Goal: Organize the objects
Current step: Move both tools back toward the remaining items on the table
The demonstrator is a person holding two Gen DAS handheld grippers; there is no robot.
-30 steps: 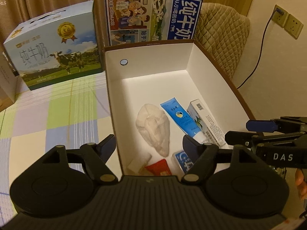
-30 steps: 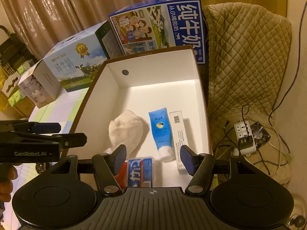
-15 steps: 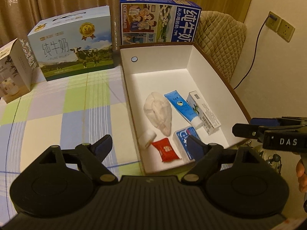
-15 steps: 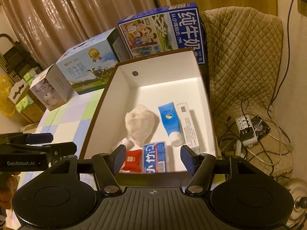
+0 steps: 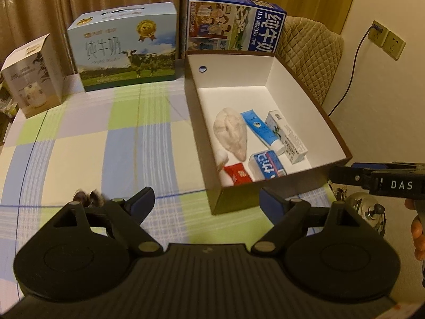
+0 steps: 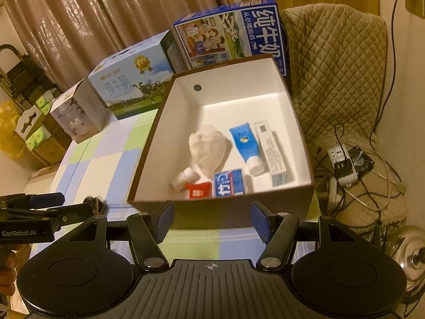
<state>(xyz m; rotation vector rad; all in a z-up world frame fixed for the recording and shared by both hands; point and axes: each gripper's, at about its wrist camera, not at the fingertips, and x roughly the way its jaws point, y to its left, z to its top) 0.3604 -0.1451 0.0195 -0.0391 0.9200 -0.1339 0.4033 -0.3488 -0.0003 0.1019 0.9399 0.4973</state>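
Note:
A brown box with a white inside (image 5: 268, 77) (image 6: 156, 138) stands on the checked tablecloth. In it lie a white cloth bundle (image 5: 231, 133) (image 6: 208, 147), a blue tube (image 5: 259, 130) (image 6: 245, 143), a long white carton (image 5: 288, 137) (image 6: 271, 154), a blue and white packet (image 5: 267, 164) (image 6: 229, 183), a red sachet (image 5: 237, 174) (image 6: 199, 190) and a small white bottle (image 6: 183, 178). My left gripper (image 5: 205, 199) is open and empty over the cloth before the box. My right gripper (image 6: 212, 216) is open and empty at the box's near wall. A small dark blurred thing (image 5: 87, 196) (image 6: 93, 202) lies on the cloth by the left gripper.
Two milk cartons (image 5: 124, 47) (image 5: 233, 26) and a small white box (image 5: 32, 74) stand along the back of the table. A quilted chair (image 6: 334, 74) is right of the box. A power strip, cables and a metal pot (image 6: 342, 167) lie on the floor to the right.
Both grippers have pulled back and up from over the box toward the near side. The box now shows whole, and a dark thing has come into view on the cloth.

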